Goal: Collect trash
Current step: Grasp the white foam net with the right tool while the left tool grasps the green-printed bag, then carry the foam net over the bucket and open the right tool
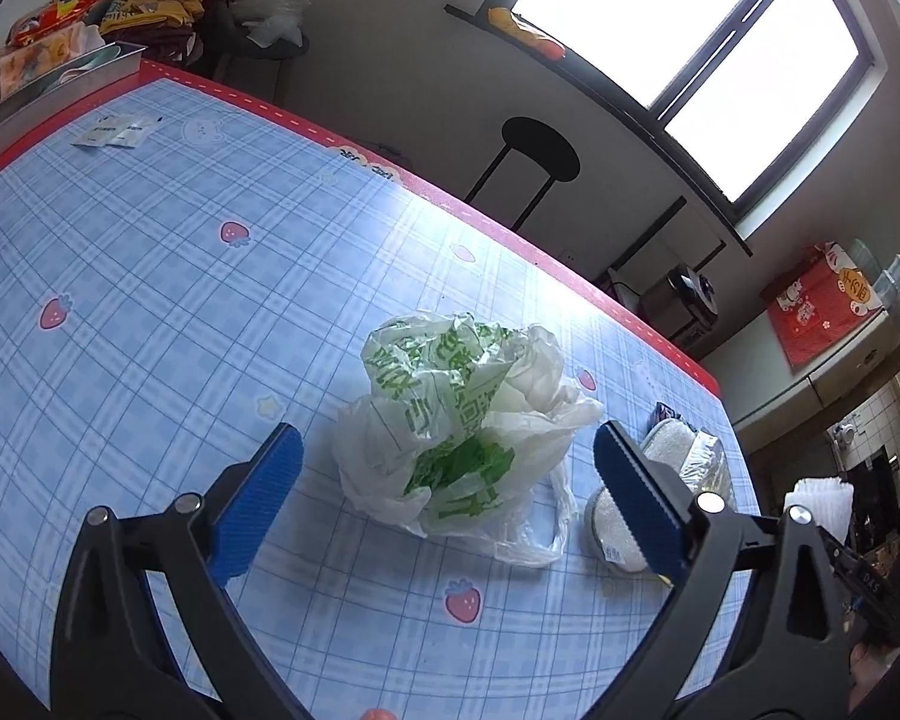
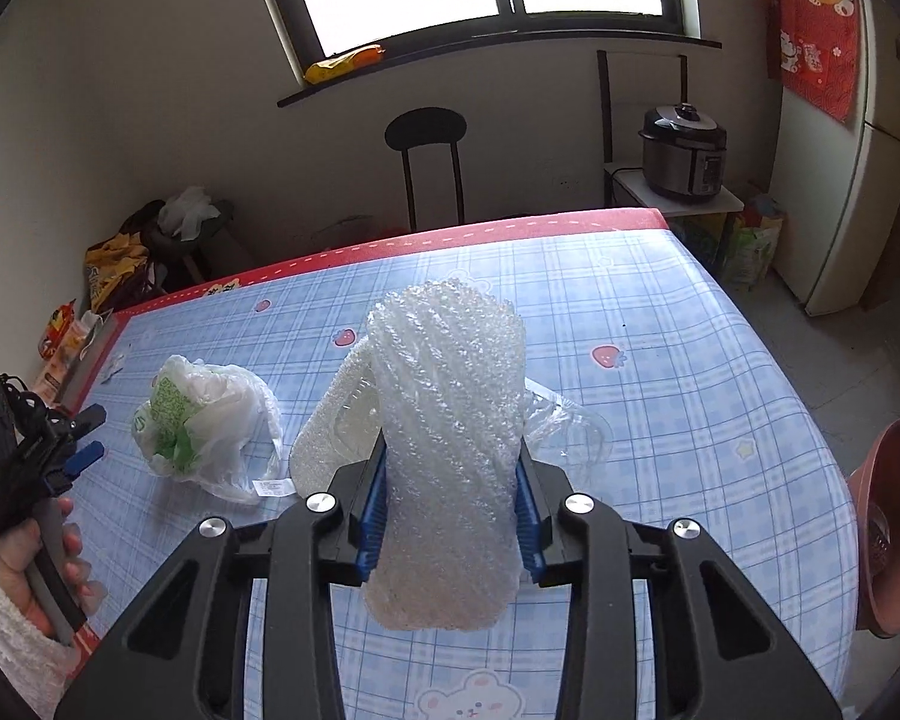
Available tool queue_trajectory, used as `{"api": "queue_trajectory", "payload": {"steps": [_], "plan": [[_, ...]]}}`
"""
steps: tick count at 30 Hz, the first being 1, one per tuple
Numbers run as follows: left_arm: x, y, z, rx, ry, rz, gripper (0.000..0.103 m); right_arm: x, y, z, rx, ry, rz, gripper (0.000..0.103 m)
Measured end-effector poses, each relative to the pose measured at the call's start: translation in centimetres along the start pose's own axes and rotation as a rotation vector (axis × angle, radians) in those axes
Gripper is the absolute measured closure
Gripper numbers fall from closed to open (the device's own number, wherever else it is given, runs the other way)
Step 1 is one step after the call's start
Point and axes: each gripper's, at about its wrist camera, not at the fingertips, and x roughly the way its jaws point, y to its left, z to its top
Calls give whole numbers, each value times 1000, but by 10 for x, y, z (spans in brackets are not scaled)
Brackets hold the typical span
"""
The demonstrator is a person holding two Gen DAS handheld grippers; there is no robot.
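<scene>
A crumpled white plastic bag with green print [image 1: 459, 426] lies on the blue checked tablecloth [image 1: 150, 276]. My left gripper [image 1: 447, 462] is open, its blue pads on either side of the bag and just short of it. The bag also shows in the right wrist view [image 2: 201, 426], with the left gripper [image 2: 84, 441] beside it. My right gripper [image 2: 450, 474] is shut on a roll of bubble wrap [image 2: 450, 420], held upright above the table. A white foam piece [image 2: 330, 426] and clear plastic packaging [image 2: 564, 426] lie behind the roll.
A pink bin [image 2: 888, 534] stands at the table's right edge. Small white packets [image 1: 117, 131] and a metal tray [image 1: 60, 84] are at the far left. A black stool [image 2: 426, 150] stands beyond the table. A rice cooker [image 2: 684, 150] and a fridge [image 2: 846, 150] are at the right.
</scene>
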Motion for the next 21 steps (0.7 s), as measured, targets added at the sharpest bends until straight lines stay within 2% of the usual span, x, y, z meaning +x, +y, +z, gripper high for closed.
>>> {"api": "queue_trajectory", "payload": {"steps": [6,11,13,16,18,21], "plan": [[53,2,7,-23,78,43,25,-26,-27,-6,37,-34,-50,68],[79,2,1,-21,117,56,31,-38,-37,-12,35,-39,-78,68],[80,0,-1,-9,118,57,47,-39,-39,-15,45,-38,-75,68],[74,-2,-4,5,106,70,62,-40,-39,-18,56,-36,-63,68],[65,-2,-8,6,101,99,67,-40,-38,-19,61,-38,-49,68],[40,2,-12,2,75,93,71,-44,-33,-19,55,-52,-23,68]]}}
